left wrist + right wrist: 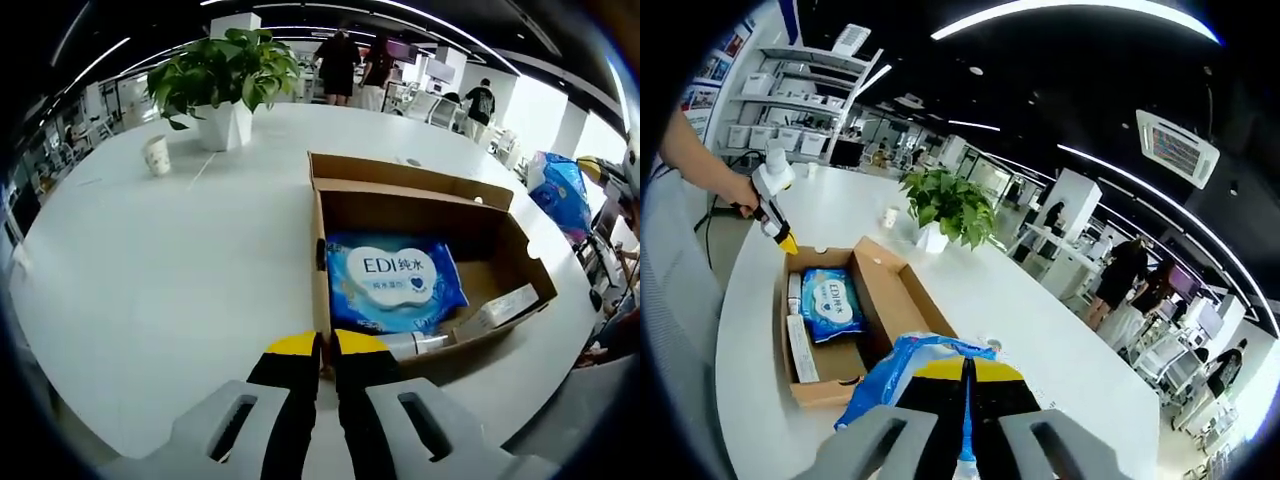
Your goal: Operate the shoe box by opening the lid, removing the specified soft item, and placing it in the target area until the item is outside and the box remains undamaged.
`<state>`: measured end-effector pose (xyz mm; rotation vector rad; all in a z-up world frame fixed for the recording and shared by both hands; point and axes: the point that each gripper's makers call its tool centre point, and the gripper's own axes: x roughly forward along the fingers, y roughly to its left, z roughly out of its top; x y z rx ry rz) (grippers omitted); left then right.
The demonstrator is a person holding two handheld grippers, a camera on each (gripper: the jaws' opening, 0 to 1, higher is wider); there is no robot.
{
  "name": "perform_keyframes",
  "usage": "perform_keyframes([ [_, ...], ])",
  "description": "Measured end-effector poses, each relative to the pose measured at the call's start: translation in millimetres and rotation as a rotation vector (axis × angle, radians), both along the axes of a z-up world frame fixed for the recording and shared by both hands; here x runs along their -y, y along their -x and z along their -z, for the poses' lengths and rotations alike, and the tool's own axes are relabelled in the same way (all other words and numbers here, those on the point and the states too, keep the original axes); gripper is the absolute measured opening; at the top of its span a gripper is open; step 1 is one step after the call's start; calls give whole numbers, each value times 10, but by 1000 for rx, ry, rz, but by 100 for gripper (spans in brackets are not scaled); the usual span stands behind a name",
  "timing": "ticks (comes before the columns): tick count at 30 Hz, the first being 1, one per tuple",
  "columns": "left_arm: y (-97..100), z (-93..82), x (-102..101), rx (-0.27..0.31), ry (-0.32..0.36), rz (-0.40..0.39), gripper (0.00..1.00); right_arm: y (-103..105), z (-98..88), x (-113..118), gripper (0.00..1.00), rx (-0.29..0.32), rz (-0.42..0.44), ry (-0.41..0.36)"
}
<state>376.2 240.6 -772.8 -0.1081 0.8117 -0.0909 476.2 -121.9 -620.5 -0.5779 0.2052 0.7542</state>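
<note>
Already the right gripper (966, 385) has its jaws pressed together on a crinkly blue soft pack (902, 368), holding it up clear of the shoe box (883, 290) and above the white table (1040, 330), so the lifting-out part looks done and only the setting down in the target area seems left; where that area is, the pictures do not say. Over at the box's near corner, the left gripper (318, 345) has its jaws drawn nearly closed, with only a thin gap and nothing seen between them, its yellow tips just beside the cardboard wall, perhaps steadying it. Inside the open box, whose lid (400, 172) is folded back, a blue packet of wet wipes (393, 281) lies flat with a pale slim carton (497, 310) beside it. Beyond stand a potted plant (225, 75) and a paper cup (157, 155). No damage to the box is visible.
</note>
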Motion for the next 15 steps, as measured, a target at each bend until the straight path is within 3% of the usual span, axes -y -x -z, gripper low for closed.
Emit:
perform_keyframes([
  [15,0,7,0,0,1,-4,3,35,109,363,0,-12,47,19],
])
